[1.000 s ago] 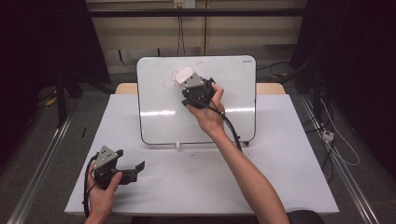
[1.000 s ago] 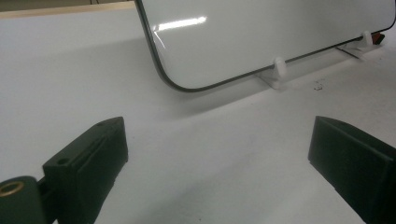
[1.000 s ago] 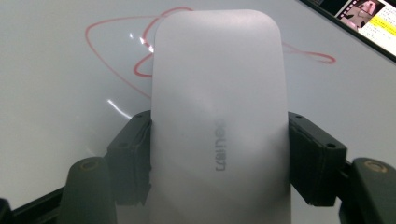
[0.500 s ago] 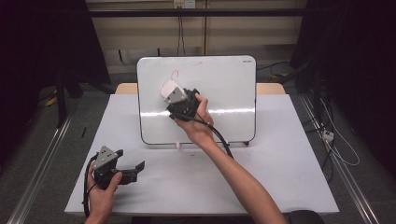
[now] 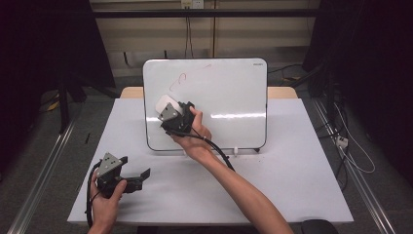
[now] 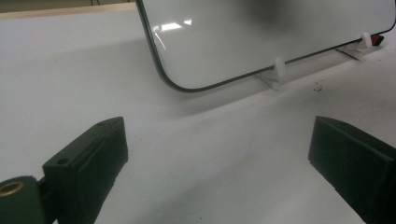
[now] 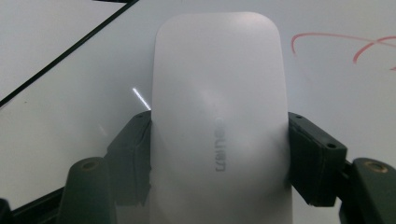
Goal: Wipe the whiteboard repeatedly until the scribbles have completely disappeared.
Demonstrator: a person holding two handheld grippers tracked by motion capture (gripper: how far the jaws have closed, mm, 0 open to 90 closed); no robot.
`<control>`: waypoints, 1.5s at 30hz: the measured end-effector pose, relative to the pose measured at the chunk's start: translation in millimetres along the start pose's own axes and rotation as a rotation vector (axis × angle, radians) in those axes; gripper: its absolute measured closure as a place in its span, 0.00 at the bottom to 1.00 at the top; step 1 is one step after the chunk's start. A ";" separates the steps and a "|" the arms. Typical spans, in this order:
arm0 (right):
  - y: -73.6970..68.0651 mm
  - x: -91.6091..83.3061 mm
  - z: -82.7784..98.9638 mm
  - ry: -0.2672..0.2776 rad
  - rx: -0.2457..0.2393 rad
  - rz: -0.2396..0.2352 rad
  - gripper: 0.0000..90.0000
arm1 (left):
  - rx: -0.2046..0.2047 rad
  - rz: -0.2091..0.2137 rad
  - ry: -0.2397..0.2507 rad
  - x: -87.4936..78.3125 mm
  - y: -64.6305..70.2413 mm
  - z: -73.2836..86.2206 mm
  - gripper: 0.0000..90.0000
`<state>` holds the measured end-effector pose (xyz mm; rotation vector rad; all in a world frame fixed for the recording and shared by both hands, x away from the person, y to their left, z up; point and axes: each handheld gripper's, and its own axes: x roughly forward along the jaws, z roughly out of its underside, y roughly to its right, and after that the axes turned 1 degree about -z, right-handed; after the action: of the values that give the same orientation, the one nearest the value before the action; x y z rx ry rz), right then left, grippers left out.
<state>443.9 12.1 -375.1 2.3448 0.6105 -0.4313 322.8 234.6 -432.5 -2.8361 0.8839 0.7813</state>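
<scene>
A white whiteboard (image 5: 229, 92) stands tilted on small feet at the back of the table. Faint red pen marks (image 5: 182, 77) remain near its upper left. My right gripper (image 5: 167, 111) is shut on a white oblong eraser (image 5: 164, 104) and holds it flat against the board's left part. In the right gripper view the eraser (image 7: 219, 116) sits between both black pads (image 7: 133, 154), with a red stroke (image 7: 327, 42) on the board beyond it. My left gripper (image 5: 141, 176) rests on the table at the front left, open and with nothing in it, facing the board's lower corner (image 6: 173, 81).
A white sheet (image 5: 292, 170) covers the table, with wood showing behind the board. The board's white clip feet (image 6: 279, 70) stand on the sheet. A black cable (image 5: 219, 153) trails from the right gripper along the forearm. Metal rails (image 5: 44, 165) run along the floor on both sides.
The right gripper has carried the eraser left and down across the board. The left gripper has stayed where it was.
</scene>
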 end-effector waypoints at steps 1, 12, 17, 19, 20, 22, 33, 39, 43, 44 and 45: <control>0.4 -0.1 -0.2 -0.002 0.005 -0.002 0.35 | -0.004 0.000 0.001 0.2 0.0 0.1 0.05; 10.3 1.1 -7.4 0.011 0.036 0.006 0.35 | -0.007 -0.003 0.004 -1.5 -1.5 0.9 0.05; 18.4 3.1 -12.6 0.010 0.049 0.012 0.35 | -0.008 -0.006 0.005 -2.6 -2.3 1.1 0.05; 21.4 3.8 -14.2 0.016 0.058 0.018 0.35 | -0.010 -0.006 0.006 -2.9 -2.2 1.2 0.05; 23.2 4.0 -15.0 0.015 0.066 0.017 0.35 | -0.009 -0.006 0.007 -3.0 -2.3 1.2 0.05; 27.5 4.7 -16.8 0.018 0.068 0.019 0.35 | -0.010 -0.005 0.006 -3.2 -2.5 1.3 0.05; 43.5 5.1 -21.7 0.012 0.101 0.038 0.35 | -0.017 -0.009 0.008 -4.1 -3.1 2.2 0.05; 50.7 4.1 -21.6 0.019 0.115 0.056 0.35 | -0.019 -0.010 0.008 -4.1 -3.4 2.7 0.05; 61.1 2.1 -19.5 0.021 0.134 0.071 0.35 | -0.021 -0.010 0.006 -3.8 -3.6 2.9 0.05; 63.4 1.6 -18.8 0.020 0.143 0.074 0.35 | -0.021 -0.011 0.006 -3.8 -3.5 2.9 0.05; 66.2 1.0 -18.0 0.021 0.146 0.077 0.35 | -0.021 -0.010 0.006 -3.9 -3.5 2.9 0.05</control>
<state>482.4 -19.6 -328.0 2.5049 0.5119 -0.4297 320.6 240.1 -433.5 -2.8599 0.8661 0.7860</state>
